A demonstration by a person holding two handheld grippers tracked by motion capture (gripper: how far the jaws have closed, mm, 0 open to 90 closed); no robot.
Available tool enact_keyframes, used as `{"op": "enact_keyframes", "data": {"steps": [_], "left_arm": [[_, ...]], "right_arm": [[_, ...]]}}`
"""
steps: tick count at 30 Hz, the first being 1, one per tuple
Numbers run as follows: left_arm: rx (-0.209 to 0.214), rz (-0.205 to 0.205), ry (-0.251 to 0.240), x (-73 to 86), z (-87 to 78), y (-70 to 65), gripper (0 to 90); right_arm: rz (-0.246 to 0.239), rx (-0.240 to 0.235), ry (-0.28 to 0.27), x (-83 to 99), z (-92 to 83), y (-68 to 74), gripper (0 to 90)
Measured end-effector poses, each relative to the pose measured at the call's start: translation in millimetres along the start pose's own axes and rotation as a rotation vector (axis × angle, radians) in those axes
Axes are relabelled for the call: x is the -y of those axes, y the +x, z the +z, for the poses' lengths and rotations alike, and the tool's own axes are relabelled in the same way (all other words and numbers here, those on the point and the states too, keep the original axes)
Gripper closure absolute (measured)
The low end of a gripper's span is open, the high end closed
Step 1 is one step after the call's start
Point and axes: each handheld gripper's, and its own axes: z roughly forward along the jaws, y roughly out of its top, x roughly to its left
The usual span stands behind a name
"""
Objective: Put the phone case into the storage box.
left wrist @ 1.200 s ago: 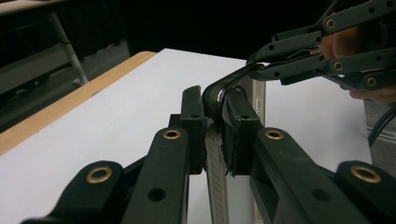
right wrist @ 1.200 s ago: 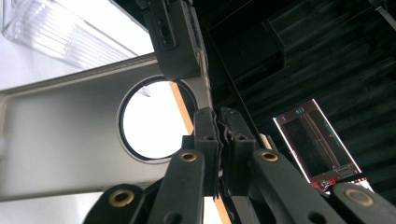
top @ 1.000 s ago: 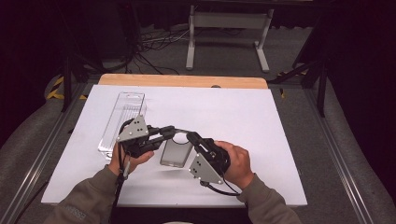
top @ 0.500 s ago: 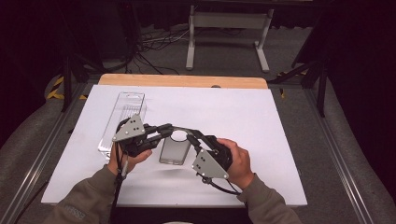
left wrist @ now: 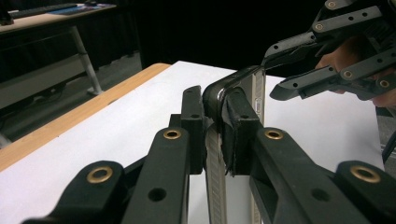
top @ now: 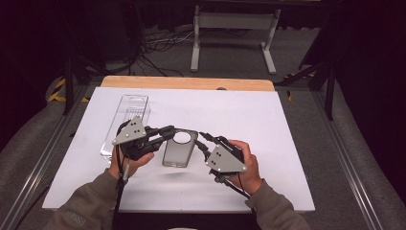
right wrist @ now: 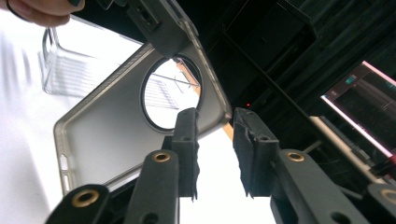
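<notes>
Grey translucent phone case with a round camera cutout point(top: 180, 148) is held up just above the white desk point(top: 268, 124), between the two hands, near the desk's front middle.

Left tongs point(left wrist: 215, 116) clamp hard on the case's edge near a corner, rim pinched between both pads, jaws fully closed on it.

Right tongs point(right wrist: 215, 126) are part open; jaws have just been opening. In the right gripper view the case's rim sits between the pads, with a clear gap to the right pad, so no real pinch there. In the left gripper view the right tongs hover at the far top edge of the case, tips spread.

Risks, as I judge them:
- The case now hangs from one corner grip only. It's soft plastic, so it can swing or droop about the left pinch and slip out, dropping flat on the desk.
- The left pinch is on a thin rim; any twist from the left hand point(top: 125, 160) could peel the rim from the pads.
- If the right tongs re-close off target they may catch the cutout's edge and bend the case, or push it out of the left grip.
- The clear plastic packaging tray point(top: 125, 123) lies just behind the left hand; a backward swing could knock it.
</notes>
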Motion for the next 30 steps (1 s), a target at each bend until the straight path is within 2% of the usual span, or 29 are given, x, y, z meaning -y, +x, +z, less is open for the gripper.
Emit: {"op": "enact_keyframes", "data": {"steps": [4, 15, 30], "left_arm": [[-0.007, -0.006, -0.009, 0.2, -1.2, 1.1, 80.3], [-0.019, -0.006, -0.012, -0.2, -8.3, 5.2, 80.3], [-0.048, -0.002, -0.04, -1.2, -15.1, 6.8, 80.3]], "right_arm": [[0.028, -0.009, 0.0, 3.4, -2.2, -2.1, 65.2], [0.067, -0.01, 0.004, 12.3, -8.4, -5.9, 56.0], [0.105, 0.015, 0.035, 25.1, -18.0, -10.1, 44.4]]}}
